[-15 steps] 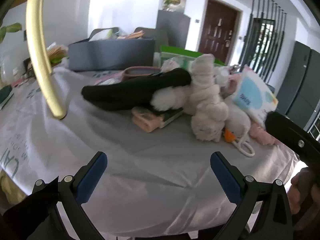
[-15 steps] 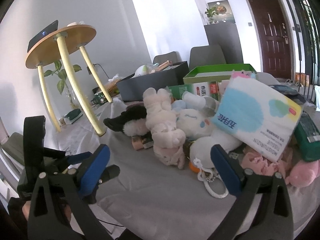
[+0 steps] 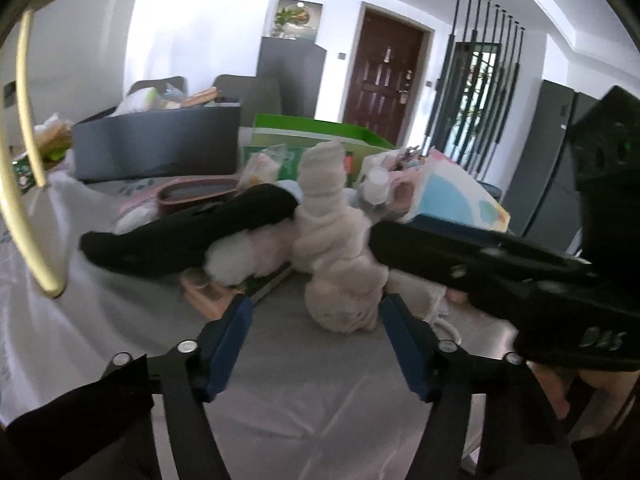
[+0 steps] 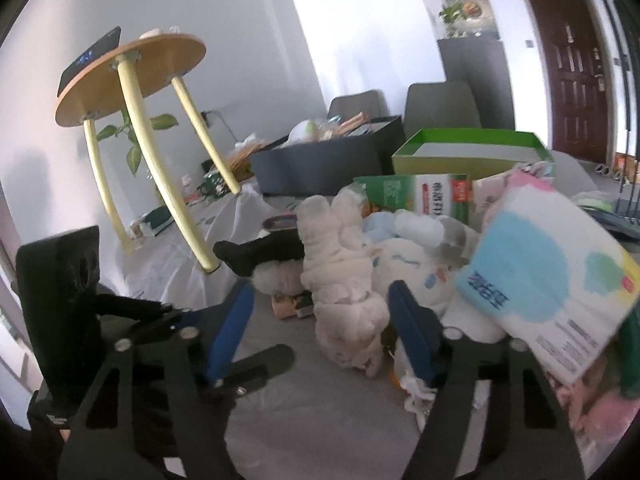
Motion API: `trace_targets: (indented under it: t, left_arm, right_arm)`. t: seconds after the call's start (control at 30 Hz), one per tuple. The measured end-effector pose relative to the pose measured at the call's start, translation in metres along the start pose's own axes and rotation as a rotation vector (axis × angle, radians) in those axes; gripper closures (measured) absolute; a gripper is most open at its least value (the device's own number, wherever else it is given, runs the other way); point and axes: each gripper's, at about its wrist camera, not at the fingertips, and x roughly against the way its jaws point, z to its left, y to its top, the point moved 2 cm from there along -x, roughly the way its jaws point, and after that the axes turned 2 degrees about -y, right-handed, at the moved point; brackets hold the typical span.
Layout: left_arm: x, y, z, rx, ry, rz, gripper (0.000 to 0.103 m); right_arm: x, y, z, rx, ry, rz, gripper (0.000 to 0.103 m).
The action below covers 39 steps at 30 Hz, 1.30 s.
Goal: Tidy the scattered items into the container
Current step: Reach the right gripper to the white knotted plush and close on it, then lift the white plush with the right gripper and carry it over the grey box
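The cream plush rabbit (image 3: 340, 248) lies in the pile of things in the middle of the counter (image 3: 304, 396), its long axis running from the near edge toward the far edge, with the wrinkled head near and the rounded end pointing up and away toward the green box (image 3: 320, 128). It is pale, soft and creased, and a black plush piece (image 3: 192, 240) lies across it toward the left side. The left gripper (image 3: 316, 332) and the right gripper (image 4: 320, 312) both have open jaws standing on either side of the rabbit's near end, and I cannot tell if the pads touch it.
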Motion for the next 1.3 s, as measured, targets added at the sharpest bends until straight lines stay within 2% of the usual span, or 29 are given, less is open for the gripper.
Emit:
trace_targets:
  t: [0.1, 0.3, 0.4, 0.5, 0.57, 0.67, 0.77, 1.0, 1.3]
  left_arm:
    - [-0.006, 0.007, 0.004, 0.023, -0.053, 0.008, 0.045]
    - [-0.024, 0.016, 0.008, 0.048, -0.112, 0.045, 0.045]
    - [-0.032, 0.016, 0.006, 0.049, -0.135, 0.061, 0.045]
    - [-0.039, 0.017, 0.005, 0.053, -0.143, 0.065, 0.045]
    - [-0.041, 0.016, 0.004, 0.052, -0.134, 0.06, 0.052]
    - [-0.039, 0.015, 0.005, 0.052, -0.135, 0.059, 0.054]
    - [-0.031, 0.017, 0.004, 0.045, -0.134, 0.051, 0.054]
    - [0.003, 0.025, -0.008, 0.009, -0.13, -0.001, 0.054]
    - [0.065, 0.06, -0.027, -0.072, -0.088, -0.1, 0.054]
  right_arm:
    - [-0.009, 0.002, -0.005, -0.016, 0.035, 0.037, 0.052]
    - [-0.028, 0.008, -0.019, -0.044, 0.064, 0.108, 0.052]
    - [-0.039, 0.01, -0.023, -0.054, 0.107, 0.15, 0.052]
    - [-0.05, 0.01, -0.023, -0.035, 0.105, 0.187, 0.051]
    - [-0.056, 0.01, -0.022, -0.026, 0.114, 0.197, 0.051]
    - [-0.06, 0.011, -0.02, -0.011, 0.104, 0.214, 0.056]
    - [-0.056, 0.012, -0.016, -0.005, 0.104, 0.206, 0.059]
    - [-0.033, 0.02, -0.002, 0.011, 0.109, 0.166, 0.059]
    - [0.017, 0.058, 0.037, 0.063, 0.15, 0.057, 0.059]
